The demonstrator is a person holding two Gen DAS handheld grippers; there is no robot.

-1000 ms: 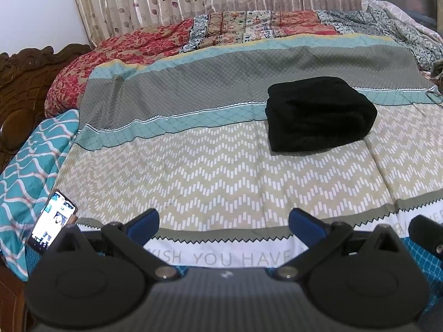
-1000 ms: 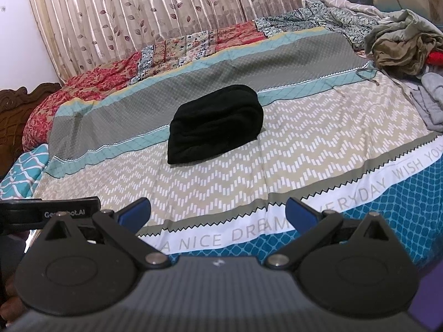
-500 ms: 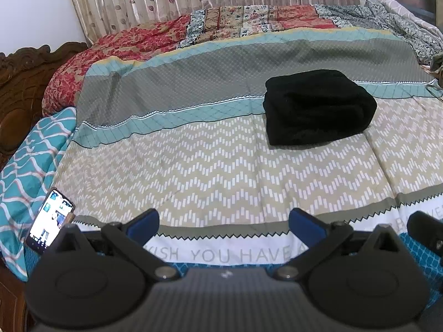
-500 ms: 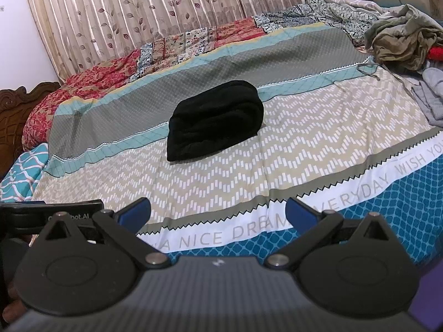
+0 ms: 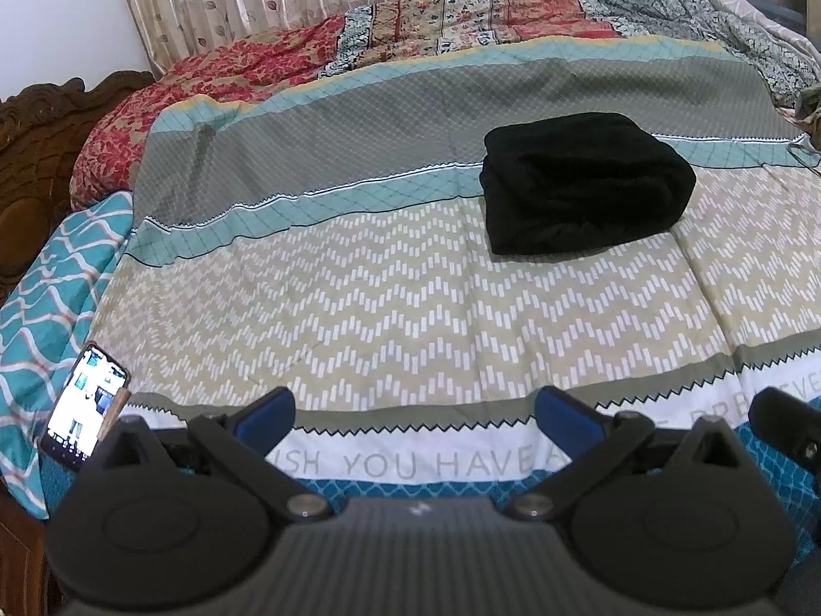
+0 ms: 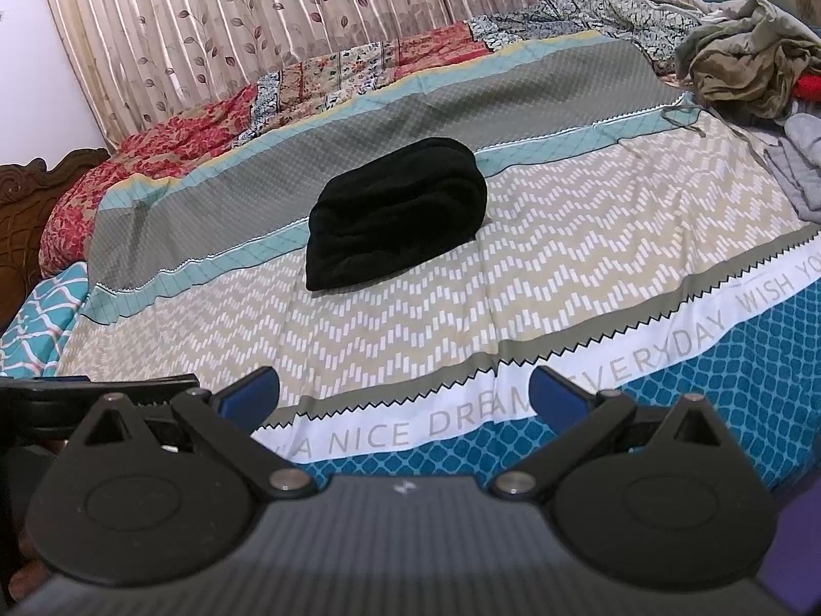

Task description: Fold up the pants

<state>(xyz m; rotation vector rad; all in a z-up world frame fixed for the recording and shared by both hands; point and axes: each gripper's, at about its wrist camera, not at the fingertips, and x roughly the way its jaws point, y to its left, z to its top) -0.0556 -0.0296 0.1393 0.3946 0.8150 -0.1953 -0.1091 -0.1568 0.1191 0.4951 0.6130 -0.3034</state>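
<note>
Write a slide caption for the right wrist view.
Open right gripper held back from folded black pants on a patterned bedspread, unfolded clothes heaped at far right.

A patterned bedsheet (image 5: 390,303) spreads out in front of me, beige zigzags in the middle, grey and teal bands farther back, and a white strip printed with words along the near edge. Off to my left a phone (image 5: 84,408) leans with its screen lit, beside a teal wavy-patterned cloth (image 5: 46,297). A red floral quilt (image 5: 215,77) bunches along the far side under the leaf-print curtain (image 6: 267,25). Carved wooden headboard (image 5: 36,154) at the left. Over on the right, a heap of crumpled clothes (image 6: 744,66).
</note>
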